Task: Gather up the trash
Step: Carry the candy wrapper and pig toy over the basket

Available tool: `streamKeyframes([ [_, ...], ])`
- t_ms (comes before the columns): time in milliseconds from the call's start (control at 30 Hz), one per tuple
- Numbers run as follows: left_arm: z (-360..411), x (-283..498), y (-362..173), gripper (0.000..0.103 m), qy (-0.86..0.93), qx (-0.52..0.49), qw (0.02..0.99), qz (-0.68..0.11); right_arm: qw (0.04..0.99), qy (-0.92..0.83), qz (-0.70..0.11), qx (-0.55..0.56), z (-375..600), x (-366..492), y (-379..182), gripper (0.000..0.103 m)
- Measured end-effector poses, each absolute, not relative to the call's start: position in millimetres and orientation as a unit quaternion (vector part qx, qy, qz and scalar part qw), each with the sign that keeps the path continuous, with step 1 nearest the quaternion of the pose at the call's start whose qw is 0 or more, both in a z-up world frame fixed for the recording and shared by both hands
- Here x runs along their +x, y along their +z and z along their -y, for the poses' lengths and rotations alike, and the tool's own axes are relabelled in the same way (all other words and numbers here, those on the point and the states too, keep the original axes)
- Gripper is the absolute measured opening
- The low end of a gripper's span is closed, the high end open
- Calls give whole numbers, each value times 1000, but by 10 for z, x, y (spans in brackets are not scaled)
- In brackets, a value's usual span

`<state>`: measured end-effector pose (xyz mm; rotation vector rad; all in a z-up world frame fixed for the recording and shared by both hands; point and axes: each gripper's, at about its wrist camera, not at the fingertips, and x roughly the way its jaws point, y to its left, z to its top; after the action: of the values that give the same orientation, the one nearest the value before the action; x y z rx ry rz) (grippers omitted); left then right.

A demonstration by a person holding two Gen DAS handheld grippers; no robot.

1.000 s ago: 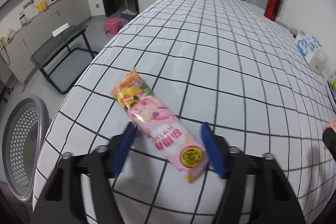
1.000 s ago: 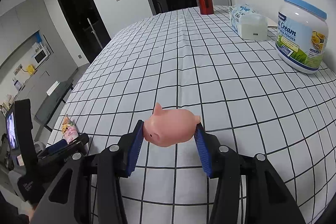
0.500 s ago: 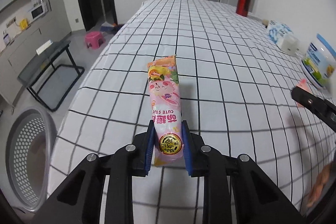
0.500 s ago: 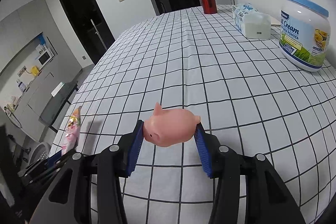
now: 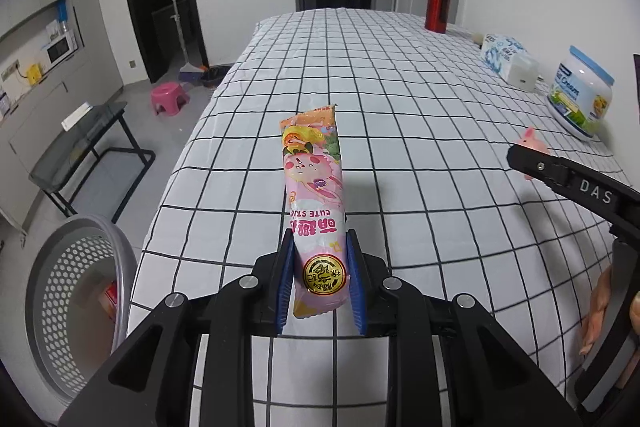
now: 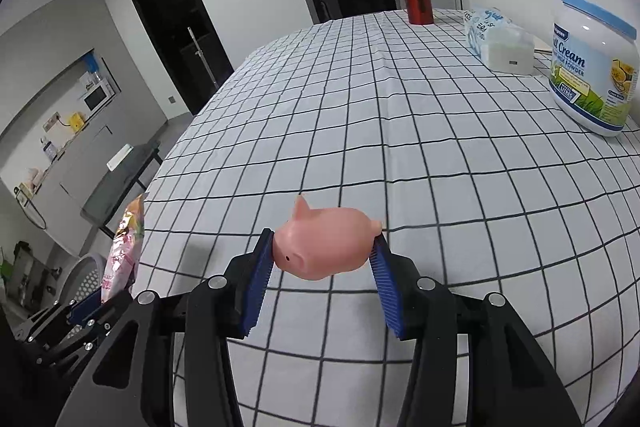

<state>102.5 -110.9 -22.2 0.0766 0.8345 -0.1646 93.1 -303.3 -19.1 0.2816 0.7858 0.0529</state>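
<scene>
Pink snack wrapper (image 5: 316,215), a long foil packet with cartoon print, is pinched at its lower end between the blue pads of the left gripper (image 5: 320,283) and stands raised above the black-grid white tablecloth (image 5: 400,115). Grey perforated plastic basket (image 5: 76,307) sits on the floor left of the table. Right gripper (image 6: 324,259) clamps a pink rubber pig toy (image 6: 324,247) between its blue pads, above the cloth.

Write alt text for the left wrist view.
The left tool is shut on a pink snack packet, held above a checked tablecloth. A perforated bin stands on the floor to the left; the right tool holds a pig toy at right.
</scene>
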Motion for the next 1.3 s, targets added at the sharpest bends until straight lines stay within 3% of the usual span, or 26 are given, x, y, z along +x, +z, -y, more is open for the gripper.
streamKeyframes([
  [733, 508, 724, -137, 24, -93, 37, 921, -376, 915, 42, -383, 118, 2299, 318, -137, 47],
  [1300, -333, 470, -147, 24, -52, 7, 931, -362, 909, 94, -398, 84, 1398, 314, -204, 47],
])
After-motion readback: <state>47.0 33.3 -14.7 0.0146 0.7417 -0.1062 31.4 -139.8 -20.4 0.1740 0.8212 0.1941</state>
